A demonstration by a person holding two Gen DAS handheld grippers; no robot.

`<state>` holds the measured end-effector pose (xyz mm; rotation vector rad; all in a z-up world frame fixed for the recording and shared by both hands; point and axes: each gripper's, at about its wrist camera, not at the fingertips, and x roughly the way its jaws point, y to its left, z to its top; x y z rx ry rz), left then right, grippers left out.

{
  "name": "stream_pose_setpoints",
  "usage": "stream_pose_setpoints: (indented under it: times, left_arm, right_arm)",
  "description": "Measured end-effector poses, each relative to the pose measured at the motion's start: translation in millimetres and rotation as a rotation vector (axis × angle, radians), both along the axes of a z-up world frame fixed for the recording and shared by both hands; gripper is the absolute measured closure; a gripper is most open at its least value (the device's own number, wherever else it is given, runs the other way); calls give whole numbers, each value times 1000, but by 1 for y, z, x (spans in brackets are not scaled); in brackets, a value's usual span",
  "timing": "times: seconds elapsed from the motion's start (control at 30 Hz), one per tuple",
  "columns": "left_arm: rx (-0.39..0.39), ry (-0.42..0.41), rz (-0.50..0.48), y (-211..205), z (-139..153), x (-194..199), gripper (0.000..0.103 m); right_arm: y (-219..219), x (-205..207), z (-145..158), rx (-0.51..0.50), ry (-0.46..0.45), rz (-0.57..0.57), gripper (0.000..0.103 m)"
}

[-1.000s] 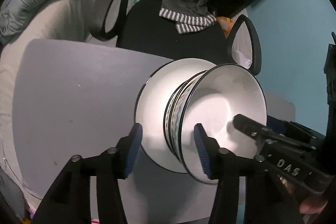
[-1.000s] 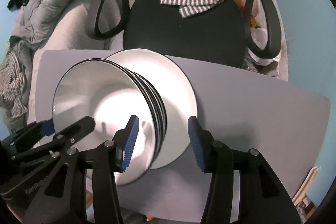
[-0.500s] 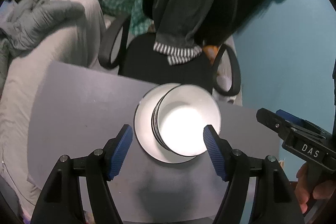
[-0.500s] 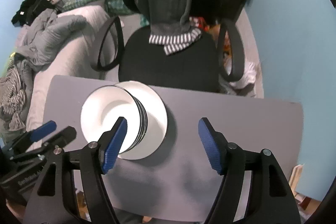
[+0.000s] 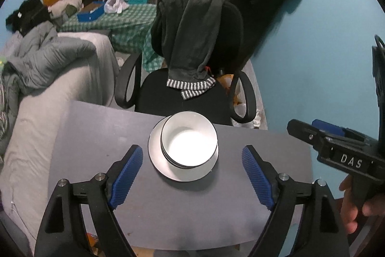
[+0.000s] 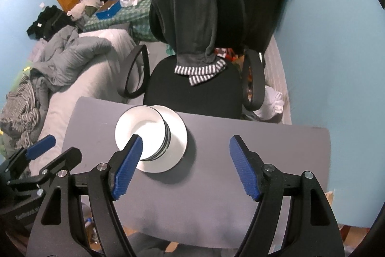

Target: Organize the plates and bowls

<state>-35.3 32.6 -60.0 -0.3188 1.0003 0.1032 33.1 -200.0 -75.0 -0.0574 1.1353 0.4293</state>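
A stack of white bowls with dark rims [image 5: 189, 145] sits on a white plate [image 5: 156, 155] near the far edge of the grey table [image 5: 96, 136]. The stack [image 6: 142, 134] and plate [image 6: 178, 136] also show in the right wrist view. My left gripper [image 5: 192, 175] is open and empty, held high above the table with the stack between its blue pads. My right gripper [image 6: 185, 168] is open and empty, to the right of the stack. The right gripper also shows in the left wrist view [image 5: 336, 146], and the left gripper in the right wrist view [image 6: 45, 153].
A black office chair [image 5: 192, 93] draped with a dark garment stands just behind the table. A grey sofa [image 5: 60, 78] with a jacket lies to the left. A blue wall [image 5: 324, 52] is on the right. Bare table surface [image 6: 264, 143] lies right of the plate.
Both grippers have risen and pulled back from the stack, which now looks small and far below. Both have opened wider. The bowls and plate stay in place on the table.
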Motion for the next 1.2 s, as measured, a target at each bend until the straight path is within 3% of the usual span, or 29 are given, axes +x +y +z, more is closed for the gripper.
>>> stream_pose_setpoints:
  times: [0.4,1.2]
  left_arm:
    - [82,-70,-11,-21,31,-14,17]
    - [77,-59,30,-17,38,-28,17]
  right_arm:
    - [-20,-17,23,13,-49,-19,29]
    - [-36,-38,28,33,-56,-44,28]
